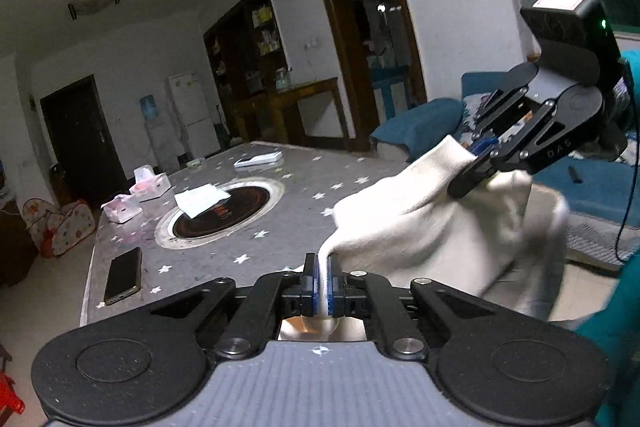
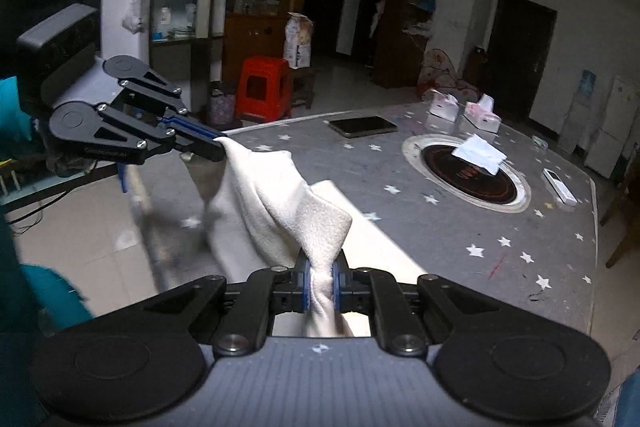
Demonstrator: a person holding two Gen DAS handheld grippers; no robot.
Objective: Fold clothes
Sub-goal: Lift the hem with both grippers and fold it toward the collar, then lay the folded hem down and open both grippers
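Grey star-printed cloth covers the worktop (image 1: 280, 223), which stands in a dim living room with white walls.

Nearest, the left gripper (image 1: 321, 285) has its jaws clamped on a pinch of the white garment (image 1: 420, 227). In the right wrist view, the right gripper (image 2: 321, 285) likewise has its jaws clamped on a twisted bunch of the same garment (image 2: 272, 195).

The garment hangs in the air between the two grippers, raised above the near edge of the worktop, with its lower folds drooping toward the floor. Each gripper appears in the other's view: the right gripper (image 1: 476, 163) at the right, the left gripper (image 2: 216, 143) at the left, each closed on an upper corner of the fabric.

Farther out on the worktop:
- a dark phone (image 1: 123, 275) near the left edge;
- a round black inset plate (image 1: 222, 213) at mid-worktop, with a white folded cloth (image 1: 202, 199) lying partly over it;
- two tissue boxes (image 1: 150, 185) beyond the plate;
- a white flat box (image 1: 259, 159) at the far side.

Beyond the worktop stand a red stool (image 2: 264, 93), a shelf unit (image 1: 248, 43), a white fridge (image 1: 192, 115) and a blue sofa (image 1: 424, 123).
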